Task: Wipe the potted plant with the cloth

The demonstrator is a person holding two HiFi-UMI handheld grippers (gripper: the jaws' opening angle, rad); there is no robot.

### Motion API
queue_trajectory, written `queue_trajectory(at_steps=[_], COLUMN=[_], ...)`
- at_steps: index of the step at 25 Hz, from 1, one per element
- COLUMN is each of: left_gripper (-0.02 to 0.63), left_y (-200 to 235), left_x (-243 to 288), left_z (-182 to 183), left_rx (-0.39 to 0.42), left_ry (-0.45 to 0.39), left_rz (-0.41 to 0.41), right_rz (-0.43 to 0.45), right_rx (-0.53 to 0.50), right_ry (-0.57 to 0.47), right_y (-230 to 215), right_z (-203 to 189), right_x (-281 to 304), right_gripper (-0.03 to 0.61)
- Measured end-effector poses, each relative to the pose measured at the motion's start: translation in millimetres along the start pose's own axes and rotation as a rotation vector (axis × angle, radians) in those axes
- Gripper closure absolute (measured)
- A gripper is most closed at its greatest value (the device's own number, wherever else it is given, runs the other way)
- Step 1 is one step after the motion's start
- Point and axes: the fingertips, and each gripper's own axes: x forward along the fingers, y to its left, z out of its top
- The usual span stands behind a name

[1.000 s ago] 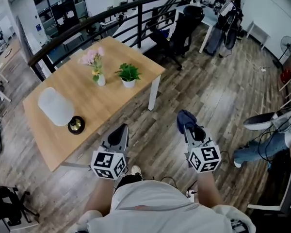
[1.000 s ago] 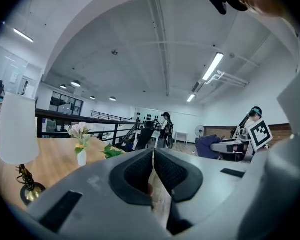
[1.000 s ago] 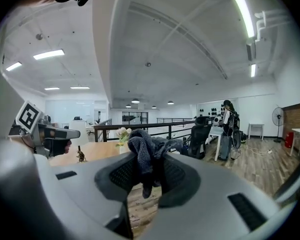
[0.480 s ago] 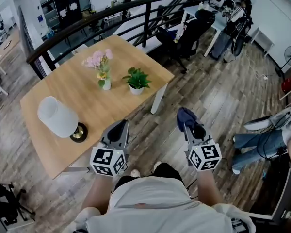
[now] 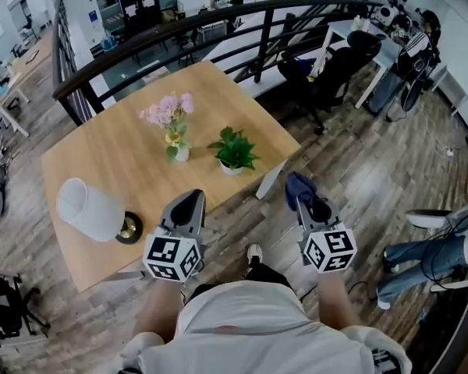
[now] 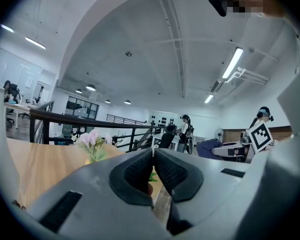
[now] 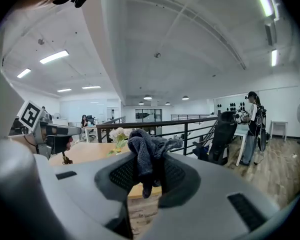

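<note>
A small green potted plant [image 5: 234, 153] in a white pot stands on the wooden table [image 5: 125, 142], near its right edge. My right gripper [image 5: 299, 191] is shut on a dark blue-grey cloth [image 5: 297, 186], held over the floor to the right of the table. The cloth [image 7: 144, 153] bunches up between the jaws in the right gripper view. My left gripper [image 5: 189, 202] is shut with nothing in it, over the table's near edge, short of the plant. In the left gripper view a bit of the plant [image 6: 153, 176] shows behind the closed jaws.
A vase of pink flowers [image 5: 174, 123] stands just left of the plant. A white lamp [image 5: 93, 211] lies on its side at the table's left end. A black railing [image 5: 218, 23] runs behind the table. Office chairs [image 5: 327, 76] and people are at the far right.
The table, plant and flowers have drawn nearer and shifted right in the head view. Both grippers keep their pose, and the cloth stays in the right one.
</note>
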Motion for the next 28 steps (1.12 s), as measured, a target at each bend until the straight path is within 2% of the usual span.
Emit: queue_trajectory(at_steps=[8,15,19,23,28], left_gripper=[0.591,0.591,0.591,0.591,0.591], left_y=[11.5,29.4,45.9,64.8,103.7], left_x=[71.1,108.1,115.0,124.5,132.7], left_z=[18.8,4.2,-13.1,-35.3,-59.2], left_rx=[-0.014,-0.07,-0.103,-0.158,-0.18], left_ry=[0.011,0.049,0.102,0.139,0.196], left_rz=[0.141,0.259,0.305,0.306,0.26], right_rz=[0.145,0.246,0.292,0.31,0.268], right_rx=[0.017,0.049,0.079,0.076,0.078], right_ry=[0.014,0.05,0.094,0.152,0.194], right_y=[-59.0,-93.2,-89.3,-80.3,-67.8], right_z=[25.1,13.6,0.1,-18.0,-22.9], right_x=[86.8,151.2,178.8,200.1,219.8], right_gripper=[0.434,0.434,0.434,0.434,0.434])
